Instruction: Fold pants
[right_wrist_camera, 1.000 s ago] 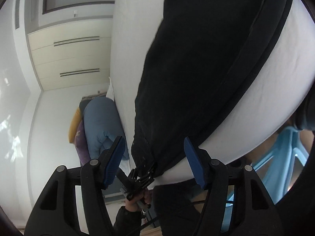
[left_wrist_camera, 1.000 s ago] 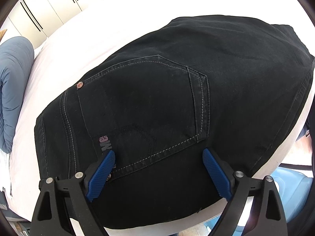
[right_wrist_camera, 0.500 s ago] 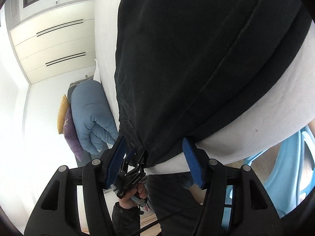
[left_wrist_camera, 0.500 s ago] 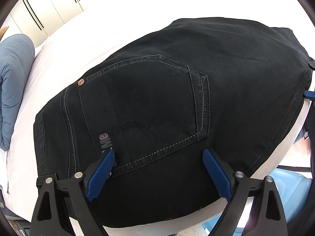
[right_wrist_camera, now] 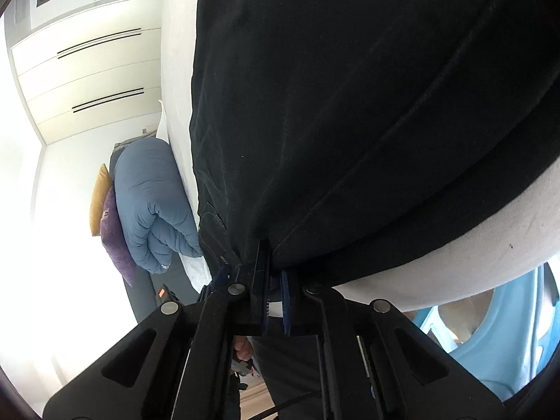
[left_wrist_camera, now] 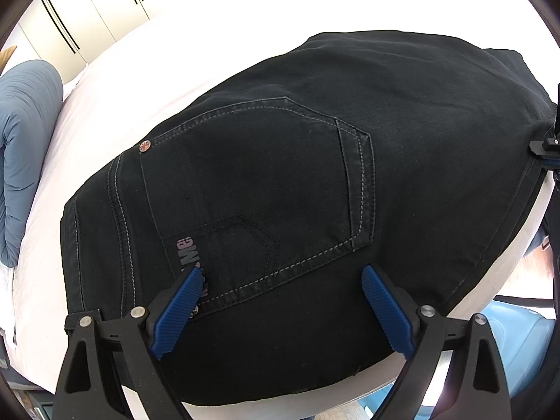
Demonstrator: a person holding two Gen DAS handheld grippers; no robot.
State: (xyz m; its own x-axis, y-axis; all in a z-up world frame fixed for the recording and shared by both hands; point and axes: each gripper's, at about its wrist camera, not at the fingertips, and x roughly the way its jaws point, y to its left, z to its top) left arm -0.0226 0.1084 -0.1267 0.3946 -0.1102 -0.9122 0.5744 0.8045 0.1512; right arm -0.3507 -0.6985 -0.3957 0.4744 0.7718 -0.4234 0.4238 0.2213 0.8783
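Observation:
Black jeans (left_wrist_camera: 280, 175) lie flat on a white bed (left_wrist_camera: 122, 87), back pocket up. My left gripper (left_wrist_camera: 281, 273) hangs over the pocket's lower edge near the waistband, open, its blue pads (left_wrist_camera: 175, 311) wide apart and gripping nothing. In the right wrist view the jeans (right_wrist_camera: 350, 105) fill the upper frame. My right gripper (right_wrist_camera: 273, 262) has its jaws closed together on the jeans' edge at the bed's side, and the cloth bunches between the pads. Part of that right gripper (left_wrist_camera: 546, 154) shows at the right border of the left wrist view, at the fabric's edge.
A rolled blue duvet (right_wrist_camera: 150, 203) lies at the head of the bed, with a yellow cushion (right_wrist_camera: 99, 199) and a purple cushion (right_wrist_camera: 115, 238) beside it. White wardrobe doors (right_wrist_camera: 87, 70) stand behind. A light blue plastic chair (right_wrist_camera: 507, 315) stands by the bed's near side. A hand (right_wrist_camera: 243, 346) shows below.
My right gripper came in to the near edge of the jeans and its jaws went from wide apart to closed on the cloth. The left gripper stayed put.

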